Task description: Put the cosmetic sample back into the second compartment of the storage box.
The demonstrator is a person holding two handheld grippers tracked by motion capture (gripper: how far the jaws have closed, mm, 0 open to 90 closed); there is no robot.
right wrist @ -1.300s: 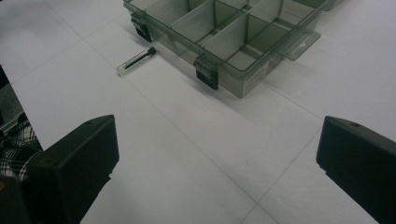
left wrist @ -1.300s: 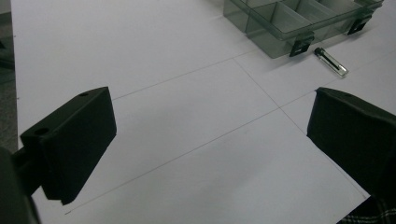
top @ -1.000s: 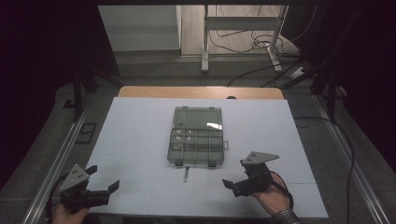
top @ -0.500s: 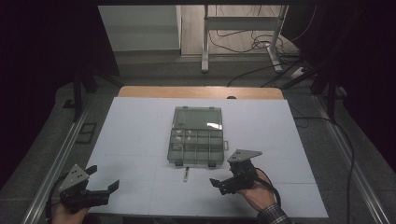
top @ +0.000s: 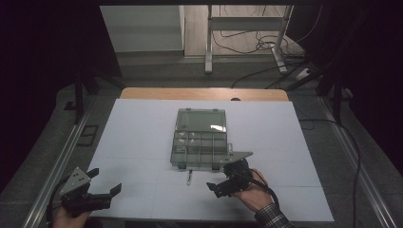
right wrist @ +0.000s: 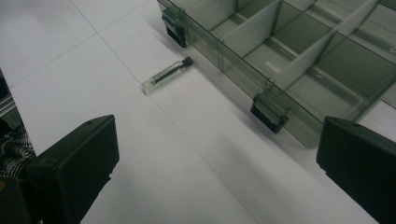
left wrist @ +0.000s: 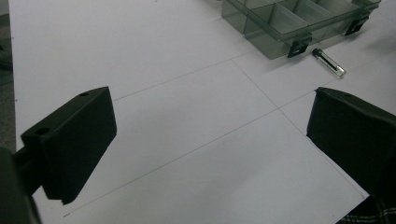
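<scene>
Two grippers were in my hands, and both stood wide open with nothing between their jaws. My right gripper (top: 223, 184) hovered low over the white table (top: 142, 137), just in front of the organiser box, its jaws aimed left toward the small vial. My left gripper (top: 97, 195) sat at the near left corner of the table, well apart from everything else, its jaws spread over bare white surface.

The vial (top: 189, 177) lay flat on the table just in front of the box's near wall, close to its left latch (right wrist: 173, 22) and left of my right gripper. In the high view its long axis ran roughly near to far. In the right gripper view the vial (right wrist: 166, 74) showed a dark cap at the end toward the box and a clear end pointing away from it.

The organiser box (top: 199, 147) was clear grey plastic, its lid folded back flat on the far side. Dividers split the tray into compartments. A few small pale bits showed in the far row; I could not tell what they were. The near compartments (right wrist: 322, 79) looked empty.
</scene>
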